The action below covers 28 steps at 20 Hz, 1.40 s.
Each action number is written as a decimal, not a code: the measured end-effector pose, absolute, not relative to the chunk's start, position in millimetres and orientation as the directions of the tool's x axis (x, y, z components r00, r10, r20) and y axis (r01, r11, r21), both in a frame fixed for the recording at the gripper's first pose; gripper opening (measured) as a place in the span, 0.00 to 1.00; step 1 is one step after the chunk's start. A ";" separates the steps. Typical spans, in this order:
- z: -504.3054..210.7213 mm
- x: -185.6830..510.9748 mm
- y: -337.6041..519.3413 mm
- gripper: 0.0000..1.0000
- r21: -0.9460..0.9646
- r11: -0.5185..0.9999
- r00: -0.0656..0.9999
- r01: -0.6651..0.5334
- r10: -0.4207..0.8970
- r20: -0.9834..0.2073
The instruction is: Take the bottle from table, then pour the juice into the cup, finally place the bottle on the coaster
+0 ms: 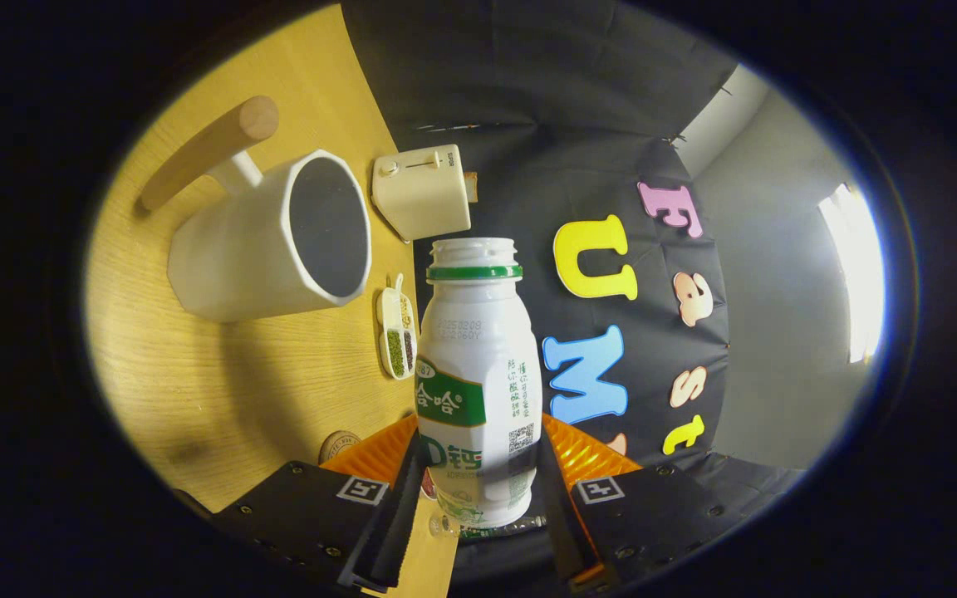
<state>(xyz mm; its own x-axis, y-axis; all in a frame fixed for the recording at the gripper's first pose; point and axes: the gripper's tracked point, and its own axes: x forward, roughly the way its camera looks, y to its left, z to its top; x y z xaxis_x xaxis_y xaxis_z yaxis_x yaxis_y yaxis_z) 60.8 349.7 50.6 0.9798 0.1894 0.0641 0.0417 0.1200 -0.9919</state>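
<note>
Bottle [478, 390], white with a green label and an uncapped mouth, is standing in the lower middle of the frame, and the gripper [478, 498] is clenching it, both fingers pressing its lower sides. Upper left of it, a white cup [267, 245] with a wooden handle is lying across the wooden table [196, 390]. A cream toaster [422, 191] is sitting above the bottle, and a small divided dish [396, 332] is resting just left of it.

My tool's [478, 498] fingers [399, 507] cover the bottle's [478, 365] lower flanks, so I can't see them. A round coaster [339, 444] peeks half-hidden behind one finger. The small dish's [396, 332] contents are too tiny to identify.
</note>
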 end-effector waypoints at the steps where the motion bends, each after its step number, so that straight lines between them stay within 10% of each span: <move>1: 50.3 61.2 348.5 0.67 -0.993 0.108 0.980 0.044 0.187 0.064; 28: 58.1 64.0 349.2 0.67 -0.986 -0.094 0.967 0.137 0.226 0.113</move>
<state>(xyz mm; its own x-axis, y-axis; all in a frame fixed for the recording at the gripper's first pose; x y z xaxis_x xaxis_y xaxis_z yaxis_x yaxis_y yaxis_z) 64.0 349.2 58.1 0.9675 0.2263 0.1130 0.1372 -0.0939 -0.9861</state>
